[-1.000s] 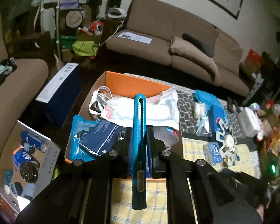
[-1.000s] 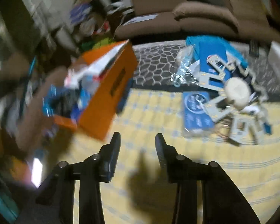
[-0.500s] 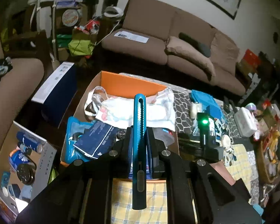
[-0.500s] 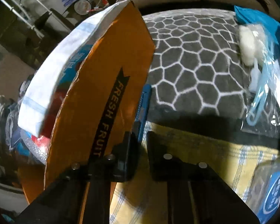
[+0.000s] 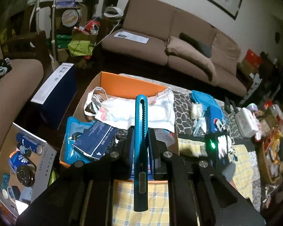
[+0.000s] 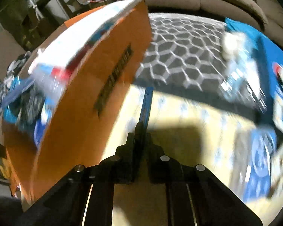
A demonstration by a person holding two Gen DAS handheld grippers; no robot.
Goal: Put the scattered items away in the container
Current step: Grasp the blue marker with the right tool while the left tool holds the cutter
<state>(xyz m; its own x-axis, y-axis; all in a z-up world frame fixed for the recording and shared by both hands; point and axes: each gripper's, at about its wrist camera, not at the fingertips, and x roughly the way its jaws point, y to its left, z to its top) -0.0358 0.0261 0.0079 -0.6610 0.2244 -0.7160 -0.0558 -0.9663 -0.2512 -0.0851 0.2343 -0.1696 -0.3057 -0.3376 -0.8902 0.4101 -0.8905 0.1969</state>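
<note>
With the left claw (image 5: pixel 139 146) clamped on a teal utility knife (image 5: pixel 141 131) above the near edge of the orange box (image 5: pixel 130 86), and the right claw (image 6: pixel 141 141) pinching a thin blue strip (image 6: pixel 146 105) beside its outer wall, we judge both poised for dropping in.

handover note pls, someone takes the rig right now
Left claw: shut on the teal utility knife, held above the near edge of the orange box.
Right claw: shut on a thin blue item right beside the box's outer wall; view is blurred.
Done: bags and pouches already in the box.
Left: drop both held items in, then clear the scattered items on the cloth.
</note>
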